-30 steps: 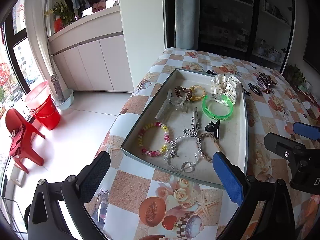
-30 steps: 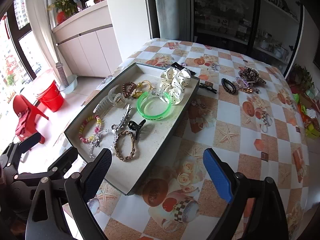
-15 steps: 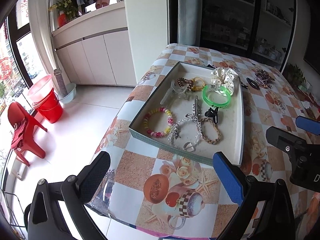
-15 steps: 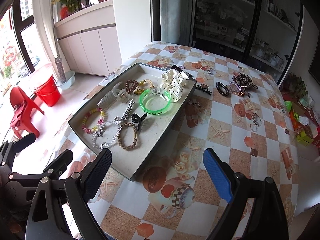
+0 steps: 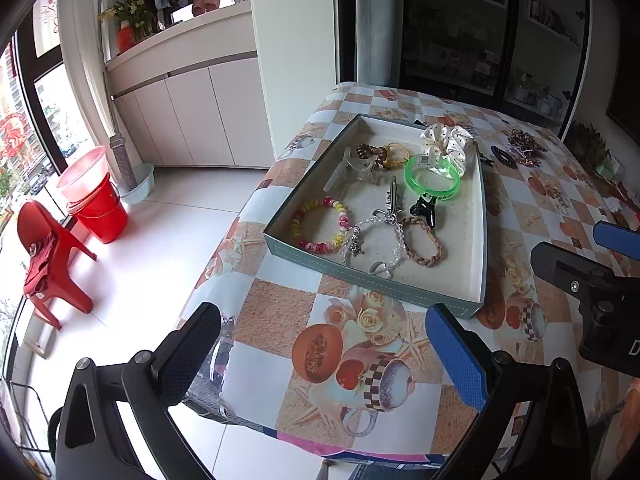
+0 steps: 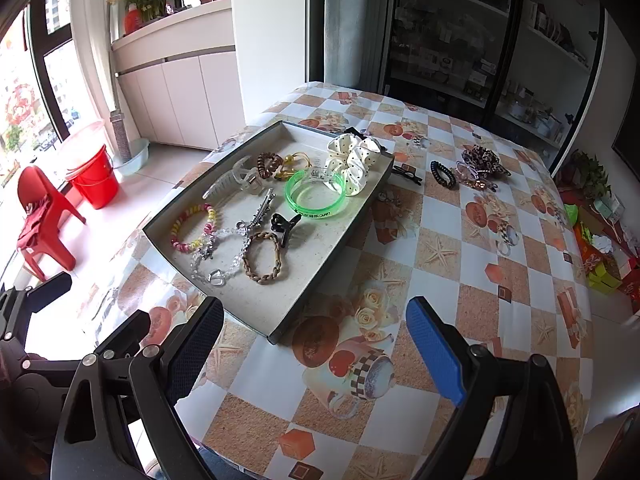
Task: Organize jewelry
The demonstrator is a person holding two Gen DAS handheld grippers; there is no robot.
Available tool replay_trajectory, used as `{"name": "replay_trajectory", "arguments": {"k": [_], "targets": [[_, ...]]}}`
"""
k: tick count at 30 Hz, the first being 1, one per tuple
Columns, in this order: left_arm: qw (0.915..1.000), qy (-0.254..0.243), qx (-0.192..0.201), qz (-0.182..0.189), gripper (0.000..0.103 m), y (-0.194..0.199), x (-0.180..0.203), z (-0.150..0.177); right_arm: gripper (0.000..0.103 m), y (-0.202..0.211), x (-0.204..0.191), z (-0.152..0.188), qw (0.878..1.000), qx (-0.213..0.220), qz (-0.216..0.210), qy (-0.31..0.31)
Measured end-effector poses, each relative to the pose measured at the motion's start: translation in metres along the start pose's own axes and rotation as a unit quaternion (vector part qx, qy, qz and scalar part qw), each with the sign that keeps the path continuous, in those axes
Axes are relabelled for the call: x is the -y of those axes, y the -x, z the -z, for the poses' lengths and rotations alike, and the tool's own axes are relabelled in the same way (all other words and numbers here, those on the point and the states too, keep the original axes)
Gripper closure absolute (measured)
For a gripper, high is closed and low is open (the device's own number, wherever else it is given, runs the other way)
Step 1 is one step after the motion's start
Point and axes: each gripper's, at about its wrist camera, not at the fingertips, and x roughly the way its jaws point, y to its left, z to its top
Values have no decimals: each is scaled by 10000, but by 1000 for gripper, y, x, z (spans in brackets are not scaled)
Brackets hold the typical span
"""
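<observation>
A grey tray (image 5: 372, 282) (image 6: 340, 246) sits on the patterned table. It holds a green bangle (image 5: 432, 178) (image 6: 316, 196), a white dotted scrunchie (image 5: 448, 144) (image 6: 354, 158), a pink and yellow bead bracelet (image 5: 320, 230) (image 6: 194, 228), a clear crystal bracelet (image 6: 218, 260), a brown braided band (image 5: 424, 242) (image 6: 266, 258), a black claw clip (image 6: 284, 224) and other hair pieces. More hair ties (image 6: 478, 168) lie on the table beyond the tray. My left gripper (image 5: 324, 354) and right gripper (image 6: 316, 346) are both open and empty, well short of the tray's near edge.
The table's left edge drops to a white floor with a red bucket (image 5: 100, 208) and red chair (image 5: 44, 256). White cabinets (image 5: 192, 108) and dark glass shelving (image 6: 480, 48) stand behind. Small boxes (image 6: 600, 276) lie off the table's far right.
Both grippers have pulled back and up from the tray, so it looks smaller and farther away. Both stay open and empty. The jewelry has not moved.
</observation>
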Motion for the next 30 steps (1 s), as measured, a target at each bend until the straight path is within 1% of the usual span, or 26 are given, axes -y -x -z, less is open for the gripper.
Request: {"name": "replay_trajectory", "arguments": {"k": [30], "targets": [[10000, 9, 12, -21, 0, 2, -6, -1, 9, 2, 1, 4, 10000, -25, 22, -64]]}}
